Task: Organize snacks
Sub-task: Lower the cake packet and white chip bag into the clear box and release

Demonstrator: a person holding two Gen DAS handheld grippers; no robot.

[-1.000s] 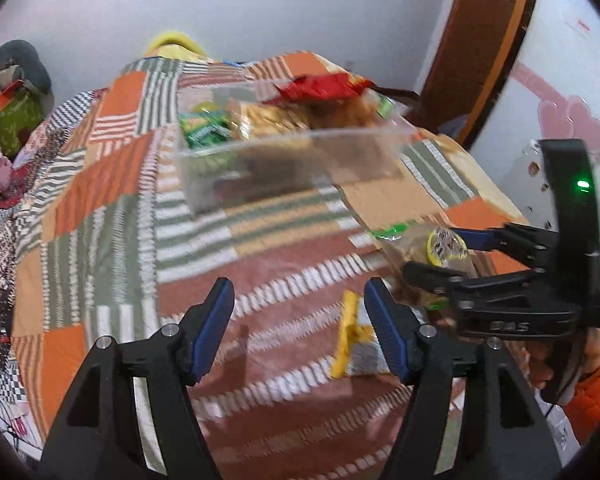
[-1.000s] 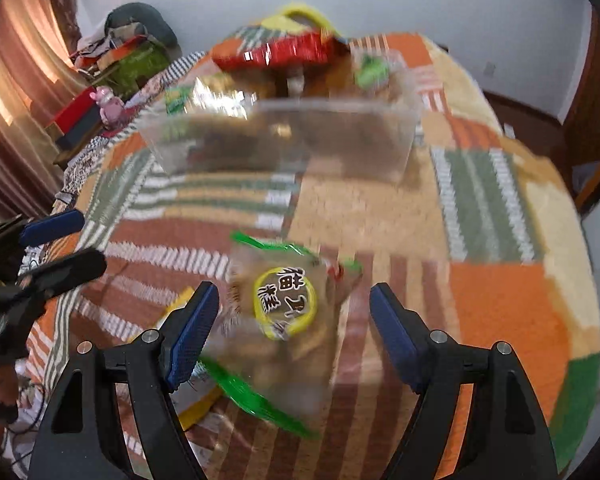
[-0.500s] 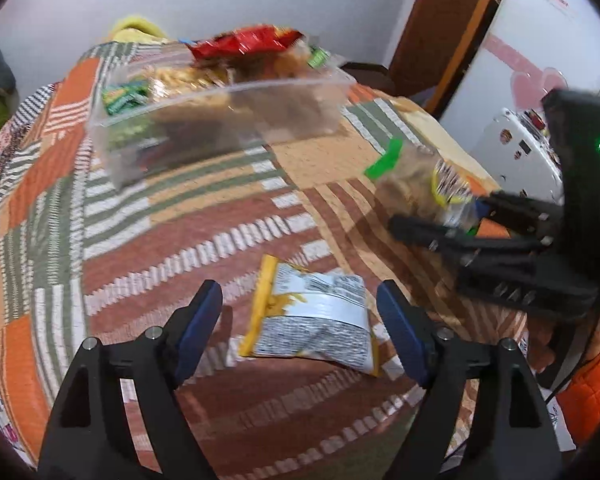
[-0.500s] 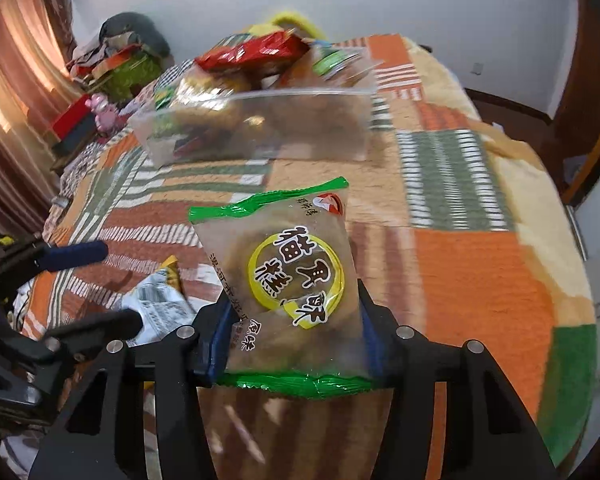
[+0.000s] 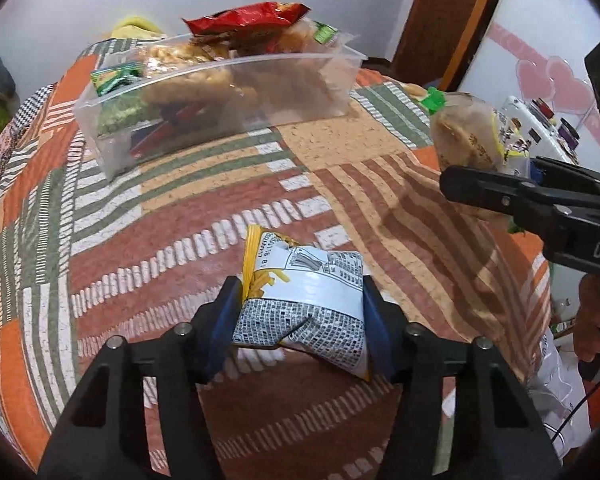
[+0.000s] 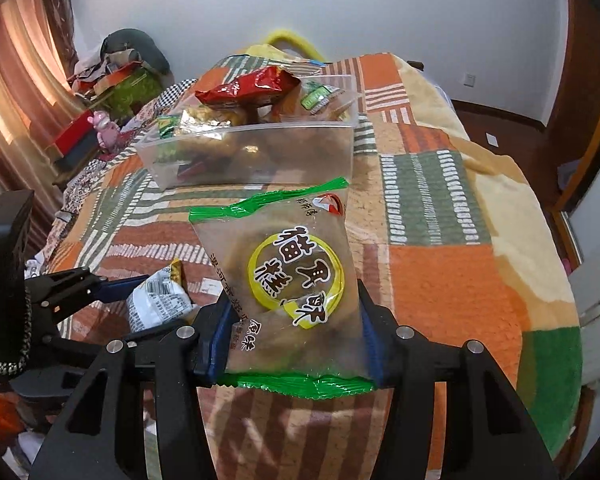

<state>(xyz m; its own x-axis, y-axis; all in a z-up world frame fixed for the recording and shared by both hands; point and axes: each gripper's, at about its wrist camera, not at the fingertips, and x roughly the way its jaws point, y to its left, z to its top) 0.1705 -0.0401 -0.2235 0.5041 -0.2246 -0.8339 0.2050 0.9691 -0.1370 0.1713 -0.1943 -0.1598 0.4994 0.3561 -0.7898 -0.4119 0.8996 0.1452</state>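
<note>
My left gripper point(image 5: 302, 316) is shut on a yellow and white snack packet point(image 5: 304, 300), just above the patchwork bedspread point(image 5: 188, 208). My right gripper point(image 6: 294, 328) is shut on a clear pastry packet with green ends and a yellow label point(image 6: 288, 276), held up off the bed. That packet also shows at the right of the left wrist view point(image 5: 468, 140). A clear plastic bin point(image 5: 228, 100) full of snacks stands at the far side of the bed, with a red bag point(image 5: 248, 20) on top. The bin also shows in the right wrist view point(image 6: 252, 156).
The bed fills both views. A wooden door frame point(image 5: 444, 20) and a white appliance with pink hearts point(image 5: 548, 80) stand to the right. Clutter and a pink toy point(image 6: 104, 128) lie by the curtain on the left.
My left gripper came down and shut on the yellow and white packet. My right gripper shut on the pastry packet and lifted it.
</note>
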